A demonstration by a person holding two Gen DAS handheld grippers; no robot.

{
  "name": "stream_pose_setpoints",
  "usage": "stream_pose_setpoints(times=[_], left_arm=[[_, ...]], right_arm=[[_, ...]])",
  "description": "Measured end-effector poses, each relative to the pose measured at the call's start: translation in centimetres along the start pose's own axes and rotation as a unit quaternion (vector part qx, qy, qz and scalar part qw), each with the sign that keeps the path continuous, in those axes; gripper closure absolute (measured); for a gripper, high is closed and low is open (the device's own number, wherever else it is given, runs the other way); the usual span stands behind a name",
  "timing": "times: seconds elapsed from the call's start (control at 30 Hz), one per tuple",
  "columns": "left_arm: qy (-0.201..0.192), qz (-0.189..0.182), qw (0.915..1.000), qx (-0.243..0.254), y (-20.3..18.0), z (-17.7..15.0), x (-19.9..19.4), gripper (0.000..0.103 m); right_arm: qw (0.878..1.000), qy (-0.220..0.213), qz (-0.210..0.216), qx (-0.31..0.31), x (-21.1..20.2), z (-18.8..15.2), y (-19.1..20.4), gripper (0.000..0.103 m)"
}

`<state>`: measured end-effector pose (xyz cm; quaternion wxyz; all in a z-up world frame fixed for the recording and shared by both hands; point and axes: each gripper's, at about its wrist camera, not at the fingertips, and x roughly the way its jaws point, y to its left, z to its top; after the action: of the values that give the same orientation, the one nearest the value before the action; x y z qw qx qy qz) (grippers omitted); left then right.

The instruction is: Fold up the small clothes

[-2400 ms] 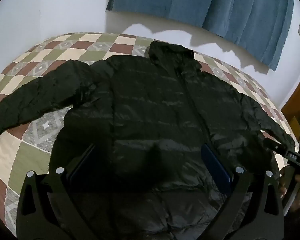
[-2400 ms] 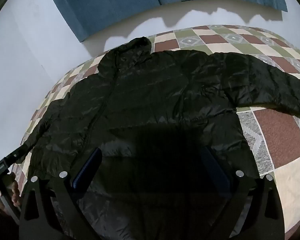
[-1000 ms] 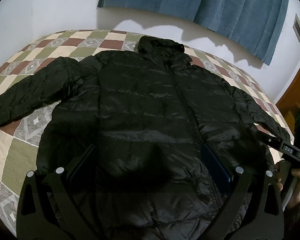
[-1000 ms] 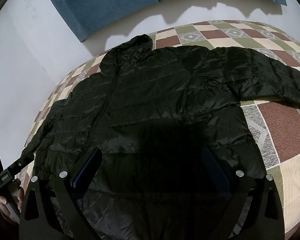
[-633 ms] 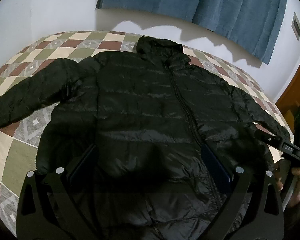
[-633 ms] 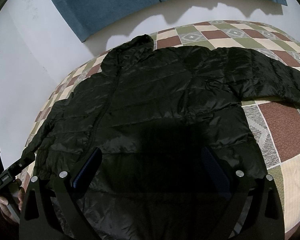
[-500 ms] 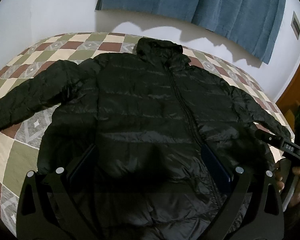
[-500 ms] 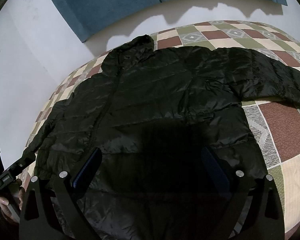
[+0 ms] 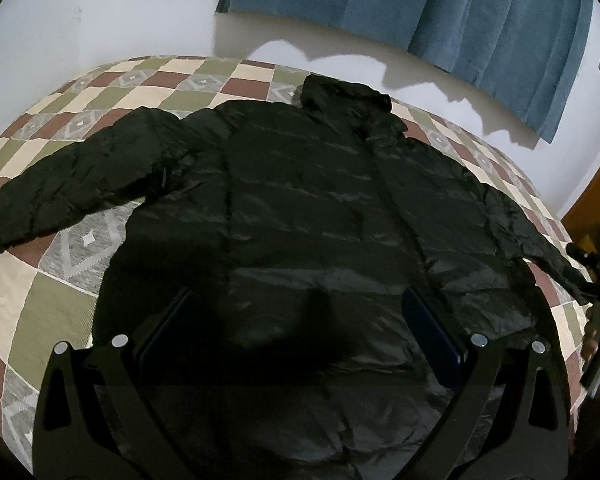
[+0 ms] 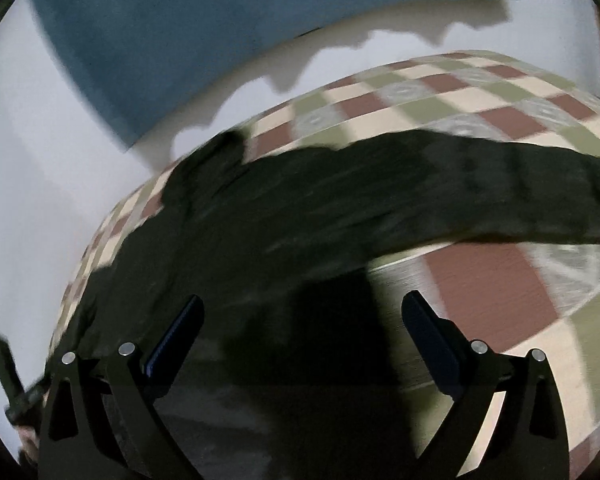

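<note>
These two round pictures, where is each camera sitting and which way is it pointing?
Left wrist view: sits on the left gripper, looking along its open fingers over the black puffer jacket spread on the checkered bedspread, toward the blue curtain.
Right wrist view: sits on the right gripper, blurred, looking over the jacket's outstretched sleeve; its own open fingers show.
Shared: jacket, bedspread, curtain; each view catches the other gripper at its edge.

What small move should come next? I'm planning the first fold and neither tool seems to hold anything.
Probably swing the right tool out to the sleeve and grip near its end. The black jacket lies flat, zipped, sleeves spread on the checkered bedspread, both tools open; folding a sleeve in likely comes first.
</note>
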<state>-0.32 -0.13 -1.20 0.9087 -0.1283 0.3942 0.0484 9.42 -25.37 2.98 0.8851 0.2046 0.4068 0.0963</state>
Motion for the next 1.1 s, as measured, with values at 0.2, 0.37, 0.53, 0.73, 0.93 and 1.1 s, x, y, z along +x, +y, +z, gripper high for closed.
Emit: stream_pose_setpoints(times=[0.2, 0.37, 0.53, 0.73, 0.93, 1.1], left_arm=[[-0.008, 0.012, 0.9998, -0.011, 1.5, 0.2, 0.2, 0.002], [-0.005, 0.013, 0.9995, -0.027, 2.9, 0.1, 0.8, 0.002], [0.0, 0.012, 0.9993, -0.036, 3.6, -0.1, 1.3, 0.002], [0.009, 0.011, 0.9991, -0.04, 4.0, -0.5, 1.9, 0.002], [0.015, 0.009, 0.9987, -0.047, 4.3, -0.7, 2.3, 0.002], [0.017, 0.009, 0.9985, -0.05, 4.5, -0.8, 2.6, 0.002]], right_arm=[[0.991, -0.012, -0.052, 0.126, -2.5, 1.2, -11.0, 0.053], [0.969, -0.04, -0.063, 0.236, -5.3, -0.1, -18.7, 0.033], [0.943, -0.075, -0.068, 0.317, -7.1, -0.9, -24.5, 0.033], [0.924, -0.132, -0.06, 0.355, -7.3, 0.3, -29.6, 0.034], [0.92, -0.118, -0.053, 0.37, -5.6, 2.0, -30.3, 0.086], [0.946, -0.152, -0.055, 0.281, -7.1, 5.2, -24.4, 0.095]])
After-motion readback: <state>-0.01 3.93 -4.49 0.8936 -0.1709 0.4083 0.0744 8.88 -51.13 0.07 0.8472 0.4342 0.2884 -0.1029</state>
